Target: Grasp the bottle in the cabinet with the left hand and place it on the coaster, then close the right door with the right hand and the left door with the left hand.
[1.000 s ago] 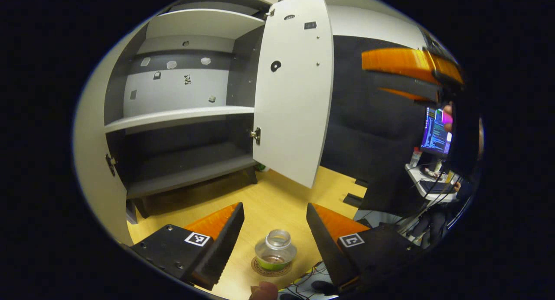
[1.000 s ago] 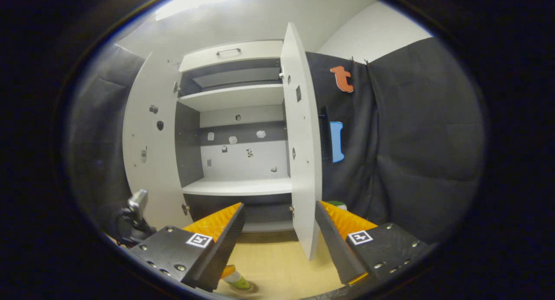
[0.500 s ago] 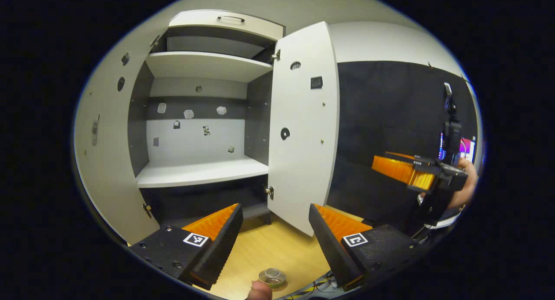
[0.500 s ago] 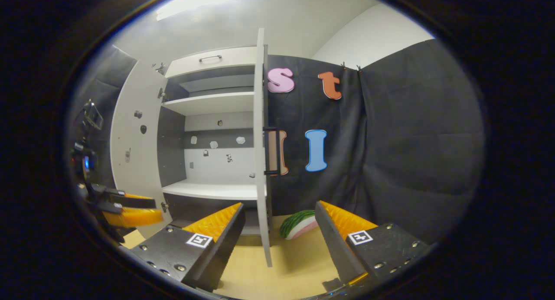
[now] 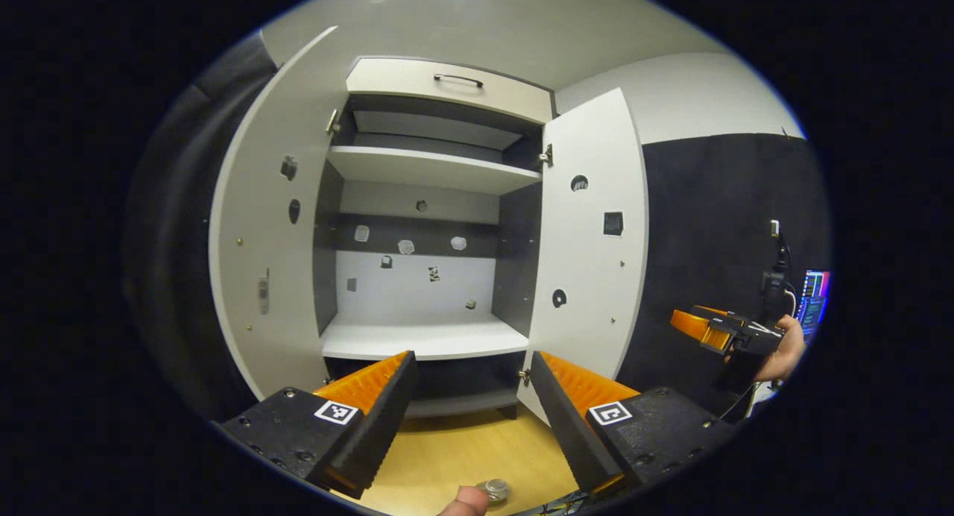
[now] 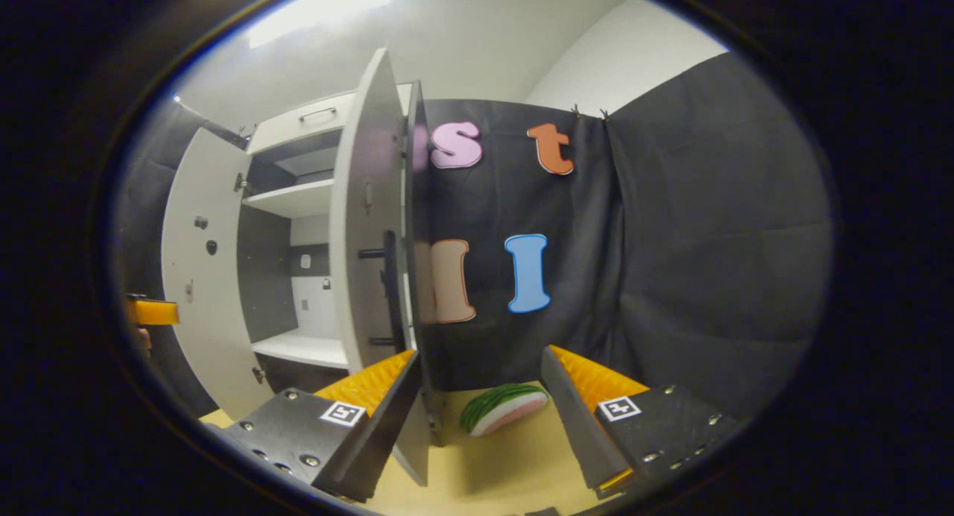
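Note:
The white cabinet (image 5: 432, 337) stands with both doors swung out, and I see no items on its shelves. The clear bottle (image 5: 496, 490) stands on the wooden table at the bottom edge of the left gripper view, below my open left gripper (image 5: 469, 419), which holds nothing. The right door (image 5: 589, 262) hangs open, and the other gripper (image 5: 719, 329) shows beyond it in a hand. In the right gripper view I face that door's (image 6: 365, 225) outer side with its dark handle (image 6: 389, 288). My right gripper (image 6: 481, 419) is open, its left finger close to the door's lower edge.
The left door (image 5: 261, 262) stands wide open. A watermelon-slice toy (image 6: 503, 408) lies on the table to the right of the right door, by the black cloth wall. A lit monitor (image 5: 816, 292) is at the far right. A fingertip (image 5: 462, 501) pokes in by the bottle.
My left gripper has lifted and drawn back from the bottle, which slid to the view's bottom edge. My right gripper moved right, around the right door to its outer, handle side.

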